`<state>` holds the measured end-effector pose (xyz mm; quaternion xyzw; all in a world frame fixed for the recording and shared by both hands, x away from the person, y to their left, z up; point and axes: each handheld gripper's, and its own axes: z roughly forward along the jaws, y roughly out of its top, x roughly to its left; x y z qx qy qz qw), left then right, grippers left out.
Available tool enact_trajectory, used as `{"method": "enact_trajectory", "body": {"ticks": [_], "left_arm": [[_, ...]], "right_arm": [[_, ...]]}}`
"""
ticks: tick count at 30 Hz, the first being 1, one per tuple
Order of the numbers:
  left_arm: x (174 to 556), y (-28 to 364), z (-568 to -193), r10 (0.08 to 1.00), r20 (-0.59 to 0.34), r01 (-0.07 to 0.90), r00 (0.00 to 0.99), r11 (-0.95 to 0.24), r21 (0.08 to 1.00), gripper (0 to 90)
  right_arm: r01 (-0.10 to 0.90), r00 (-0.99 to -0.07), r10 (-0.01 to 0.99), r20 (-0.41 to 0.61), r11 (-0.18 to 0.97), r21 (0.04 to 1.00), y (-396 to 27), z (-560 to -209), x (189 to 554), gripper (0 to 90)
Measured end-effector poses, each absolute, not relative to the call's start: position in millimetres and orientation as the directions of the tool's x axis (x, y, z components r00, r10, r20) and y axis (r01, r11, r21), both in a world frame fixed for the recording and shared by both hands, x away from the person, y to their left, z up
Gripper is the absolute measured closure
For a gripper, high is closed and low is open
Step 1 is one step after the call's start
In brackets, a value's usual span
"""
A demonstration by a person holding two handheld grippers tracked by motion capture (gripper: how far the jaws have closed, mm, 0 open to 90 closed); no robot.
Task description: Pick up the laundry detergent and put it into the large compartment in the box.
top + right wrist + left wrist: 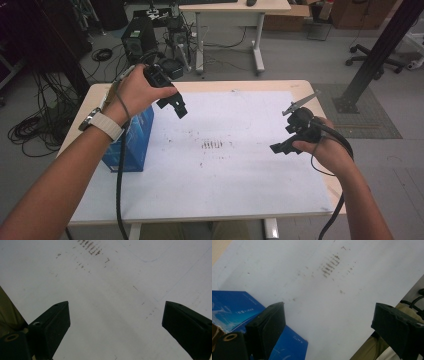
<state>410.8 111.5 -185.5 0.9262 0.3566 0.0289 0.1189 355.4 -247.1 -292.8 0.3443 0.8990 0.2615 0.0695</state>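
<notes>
With both the left gripper (175, 104) and right gripper (281, 148) hovering wide open and empty, she's nearing the blue box (131, 141) at nine o'clock; best descending squarely over it.

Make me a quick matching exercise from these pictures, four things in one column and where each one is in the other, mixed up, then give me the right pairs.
Things:
1. blue box
2. left gripper
3. right gripper
4. dark smudge marks

Places:
A. middle of the white sheet
B. held above the sheet's right side, jaws apart
C. standing at the table's left edge
D. held above the sheet's left side beside the box, jaws apart

Pairs: 1-C, 2-D, 3-B, 4-A
</notes>
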Motion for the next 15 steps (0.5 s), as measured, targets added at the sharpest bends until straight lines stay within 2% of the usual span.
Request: {"method": "enact_trajectory", "body": {"ticks": [15], "left_arm": [[409.7,114.7,-186.1,0.670,-0.041,0.657,0.741,-0.711,0.250,11.7]], "right_arm": [[0.582,-0.752,0.657,0.053,0.624,0.521,-248.6,-293.1,352.8,8.2]]}}
